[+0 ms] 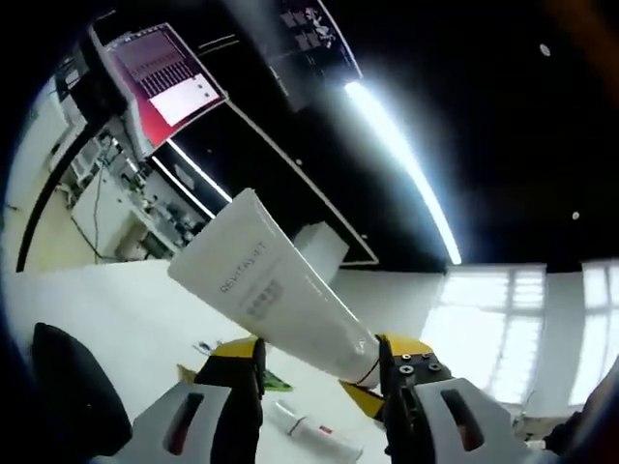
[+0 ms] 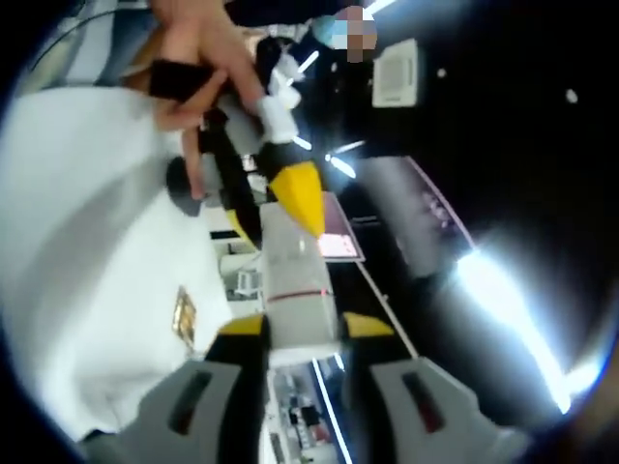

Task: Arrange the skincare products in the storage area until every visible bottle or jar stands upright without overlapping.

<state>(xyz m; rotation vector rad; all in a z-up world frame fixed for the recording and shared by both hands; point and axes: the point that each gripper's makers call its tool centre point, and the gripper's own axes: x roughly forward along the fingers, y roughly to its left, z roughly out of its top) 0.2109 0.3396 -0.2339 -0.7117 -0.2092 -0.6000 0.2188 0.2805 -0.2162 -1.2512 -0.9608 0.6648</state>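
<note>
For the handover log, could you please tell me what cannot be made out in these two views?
- Left gripper view: the tube's cap end is hidden between the left gripper's jaws; its print is too small to read.
- Left gripper view: a bottle lying on the table is partly cut off by the jaws.
- Right gripper view: motion blur; whether the right gripper actually clamps the tube is unclear.
- Right gripper view: a small gold item is too blurred to identify.
</note>
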